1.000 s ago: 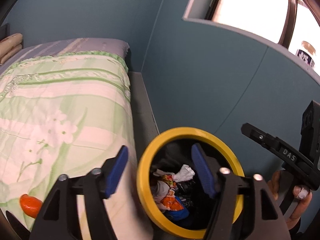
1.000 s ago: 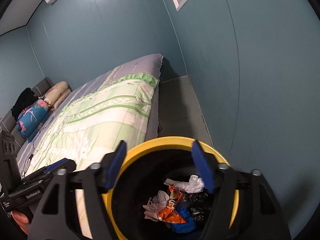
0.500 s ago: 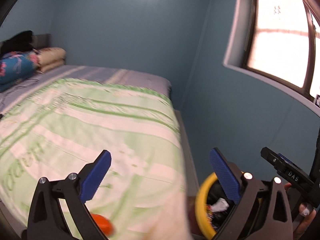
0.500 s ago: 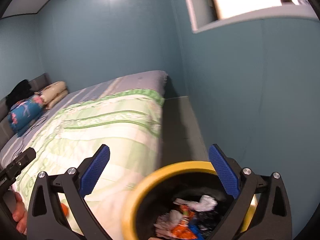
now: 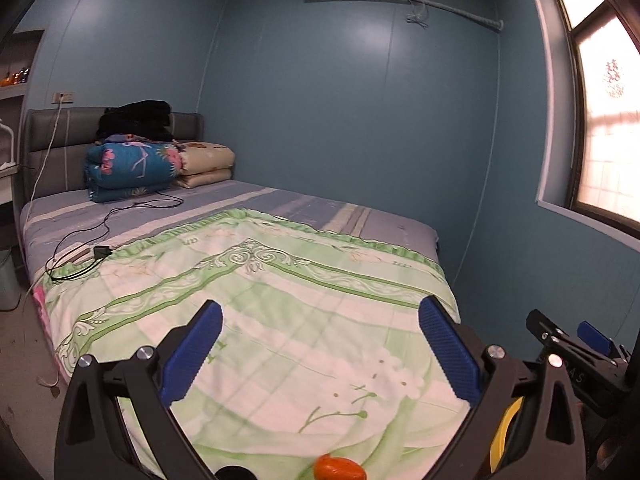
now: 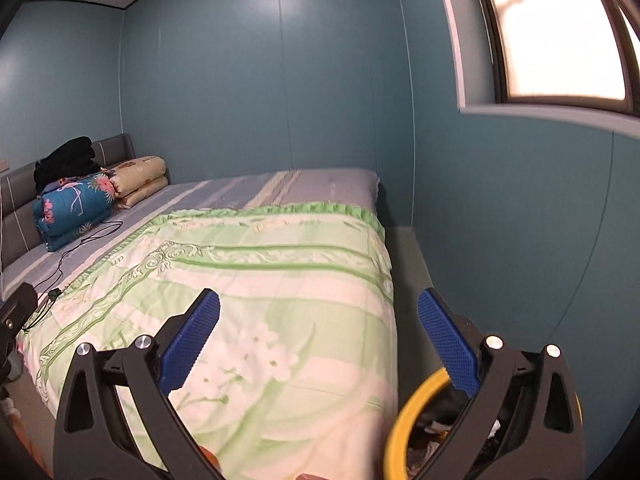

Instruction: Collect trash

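My left gripper [image 5: 320,312] is open over the green floral quilt [image 5: 280,300], with nothing between its blue pads. An orange piece of trash [image 5: 339,469] lies on the quilt just below it, at the picture's bottom edge. My right gripper [image 6: 319,300] is also open and empty above the quilt's right side. The yellow-rimmed black trash bin [image 6: 404,420] stands on the floor under its right finger, with wrappers inside. In the left wrist view only a sliver of the bin's rim [image 5: 505,428] shows behind the right finger.
Folded blankets [image 5: 132,168] and dark clothes are stacked at the grey headboard. A black cable with a charger [image 5: 100,252] lies on the bed's left side. A narrow strip of floor [image 6: 408,280] runs between bed and blue wall. A window [image 6: 560,32] is at the right.
Both grippers rose and swung away from the bin toward the bed, and their jaws spread wider. The bin slid from the centre to the lower right of both views.
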Demonstrator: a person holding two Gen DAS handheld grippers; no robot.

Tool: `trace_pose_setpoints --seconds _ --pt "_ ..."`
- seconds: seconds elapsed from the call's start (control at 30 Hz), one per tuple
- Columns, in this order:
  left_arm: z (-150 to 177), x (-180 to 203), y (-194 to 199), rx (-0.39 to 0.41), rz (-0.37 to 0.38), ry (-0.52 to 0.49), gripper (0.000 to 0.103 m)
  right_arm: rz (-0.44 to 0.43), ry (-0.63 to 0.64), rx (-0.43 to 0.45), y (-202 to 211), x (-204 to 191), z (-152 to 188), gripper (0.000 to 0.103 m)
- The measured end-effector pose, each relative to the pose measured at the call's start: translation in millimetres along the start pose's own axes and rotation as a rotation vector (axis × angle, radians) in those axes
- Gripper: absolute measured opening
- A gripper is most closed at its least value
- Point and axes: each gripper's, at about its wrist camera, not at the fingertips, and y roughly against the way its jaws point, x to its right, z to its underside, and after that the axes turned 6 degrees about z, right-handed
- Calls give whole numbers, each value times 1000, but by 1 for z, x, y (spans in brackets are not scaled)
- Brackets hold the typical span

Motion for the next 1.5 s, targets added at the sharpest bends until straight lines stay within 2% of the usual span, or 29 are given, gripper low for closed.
trace_pose_setpoints --seconds 0.13,0.3,0.43,0.67,1.5 --pt "-5 -13 17 30 -34 18 95 31 -1 67 14 -20 -5 95" --pt "-11 -17 37 67 -57 -1 95 11 2 99 27 -30 -7 95" --pt "-13 -16 52 93 -65 -3 95 12 -6 132 38 -34 -8 95" --pt "-14 -16 63 93 -55 13 95 19 -15 173 50 -36 -9 95" --pt "-12 -12 74 100 -34 8 95 12 -3 153 50 -34 -5 95"
